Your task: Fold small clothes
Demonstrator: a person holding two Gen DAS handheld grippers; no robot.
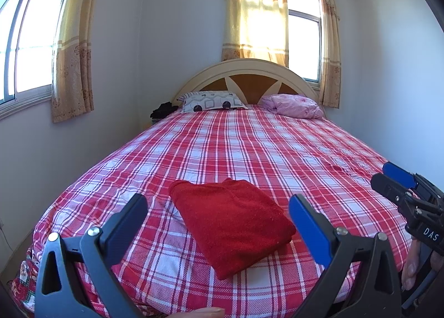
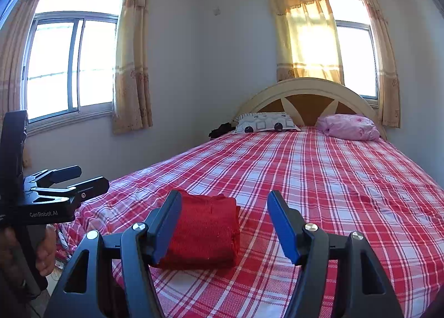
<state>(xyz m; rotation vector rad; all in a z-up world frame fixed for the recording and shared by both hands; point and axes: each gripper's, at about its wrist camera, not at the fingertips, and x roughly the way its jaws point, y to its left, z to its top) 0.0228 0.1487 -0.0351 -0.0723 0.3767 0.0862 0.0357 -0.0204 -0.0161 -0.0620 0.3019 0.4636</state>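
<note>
On the near end of a red-and-white plaid bedspread [image 1: 249, 146] lies a folded red knit garment [image 1: 230, 221], a thick, nubbly rectangle with soft edges. Left gripper [image 1: 219, 223] and right gripper [image 2: 223, 223] hover before it, jaws spread wide, gripping nothing, fingers clear of the cloth. Farther off, a patterned white pillow [image 1: 212, 101] and crumpled pink quilt [image 1: 294, 105] rest against the arched cream headboard [image 1: 244, 68].
</note>
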